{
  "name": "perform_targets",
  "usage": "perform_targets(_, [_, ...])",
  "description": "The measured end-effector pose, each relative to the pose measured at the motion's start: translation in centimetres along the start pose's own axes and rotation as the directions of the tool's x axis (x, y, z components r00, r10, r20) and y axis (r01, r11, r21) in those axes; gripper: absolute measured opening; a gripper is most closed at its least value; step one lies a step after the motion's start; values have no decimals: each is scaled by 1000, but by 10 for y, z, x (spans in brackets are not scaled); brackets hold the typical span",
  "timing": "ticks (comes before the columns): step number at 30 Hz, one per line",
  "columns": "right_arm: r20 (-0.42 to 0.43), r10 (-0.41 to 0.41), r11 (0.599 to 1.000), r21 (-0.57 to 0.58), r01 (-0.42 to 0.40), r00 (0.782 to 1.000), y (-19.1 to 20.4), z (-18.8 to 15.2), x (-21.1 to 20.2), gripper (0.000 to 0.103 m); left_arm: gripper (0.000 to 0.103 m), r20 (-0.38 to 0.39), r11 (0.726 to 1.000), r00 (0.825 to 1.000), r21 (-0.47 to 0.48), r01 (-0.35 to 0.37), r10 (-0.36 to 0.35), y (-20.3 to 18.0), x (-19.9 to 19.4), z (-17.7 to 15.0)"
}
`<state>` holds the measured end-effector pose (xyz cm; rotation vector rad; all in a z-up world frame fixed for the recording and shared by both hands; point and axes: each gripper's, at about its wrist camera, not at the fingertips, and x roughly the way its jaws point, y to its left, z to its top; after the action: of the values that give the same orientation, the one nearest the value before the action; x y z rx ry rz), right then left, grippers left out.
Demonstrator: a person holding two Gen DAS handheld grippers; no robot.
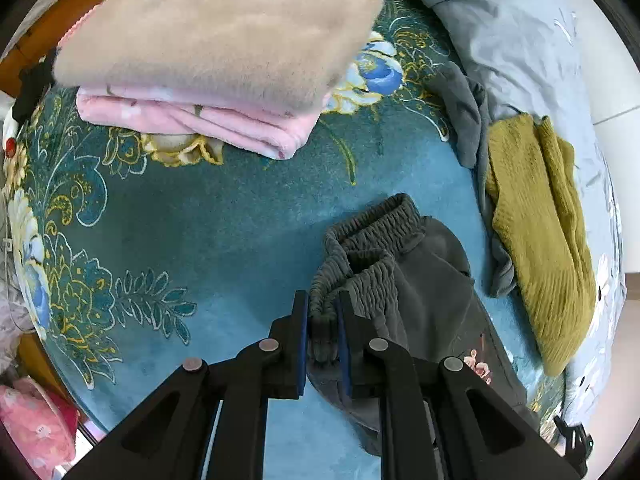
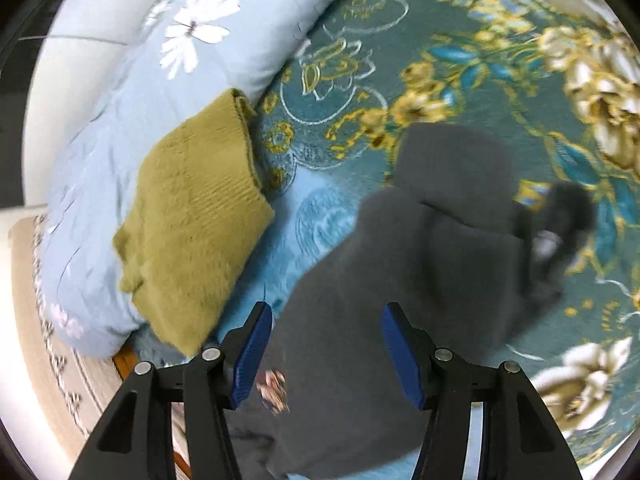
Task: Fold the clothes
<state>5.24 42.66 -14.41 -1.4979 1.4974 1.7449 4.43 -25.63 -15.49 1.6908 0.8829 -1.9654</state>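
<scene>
Dark grey trousers (image 1: 420, 280) with an elastic waistband lie on a teal floral blanket (image 1: 200, 220). My left gripper (image 1: 323, 308) is shut on the waistband's near edge. In the right wrist view the same grey trousers (image 2: 400, 280) lie folded below my right gripper (image 2: 328, 320), which is open and empty above the cloth. A small pink print shows on the trousers (image 2: 274, 390). The left gripper appears blurred at the right of that view (image 2: 560, 224).
An olive knit sweater (image 1: 540, 232) lies on a grey garment (image 1: 468, 120) at the right, against a light blue quilt (image 1: 520, 40). A stack of folded beige and pink blankets (image 1: 208, 60) sits at the back left. The sweater (image 2: 192, 224) and quilt (image 2: 120, 100) lie left of my right gripper.
</scene>
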Motion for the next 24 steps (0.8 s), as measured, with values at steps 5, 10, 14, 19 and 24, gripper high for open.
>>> perform_targets(5, [2, -160, 987, 21, 160, 987, 16, 18, 38, 61, 13, -2, 1000, 1000, 5, 9, -9, -2, 2, 3])
perform_targets(10, [-28, -365, 926, 89, 366, 931, 6, 30, 52, 42, 13, -8, 1000, 1000, -2, 7, -7, 2, 4, 4])
perform_targets(14, [-46, -385, 911, 141, 388, 922, -10, 30, 45, 2, 13, -17, 999, 1000, -33, 9, -10, 9, 6, 2])
perform_targets(19, [32, -258, 963, 87, 255, 966, -20, 16, -3, 0, 13, -13, 997, 999, -66, 36, -37, 14, 2, -2])
perform_targets(24, [173, -82, 996, -20, 87, 982, -17, -1, -87, 0, 13, -3, 996, 998, -66, 66, -66, 14, -4, -8])
